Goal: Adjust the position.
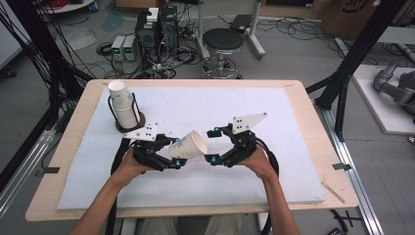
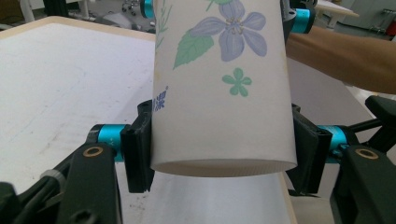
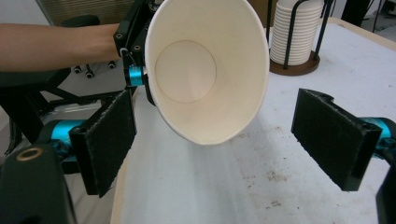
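Your left hand-held gripper is clenching a white paper cup with blue and green flowers printed on its side. In the left gripper view the two black pads are pressing on opposite sides of the cup near its base, and the cup is lying tilted, its mouth pointing away from that gripper and toward your other hand.

Your right hand-held gripper is sitting just beside the cup's open rim, released: in the right gripper view its two black jaws are standing wide apart on either side of the cup's mouth, with clear gaps between pads and rim, so they are not touching it. You are looking straight into the white inside of the cup there, down to its round bottom.

The cup is being held above the white mat that covers the wooden desk, near the middle of the desk's near half and between your two hands.

At the far left of the mat, well apart from the held cup, a stack of cups is leaning in a dark wire holder with a round brown base.
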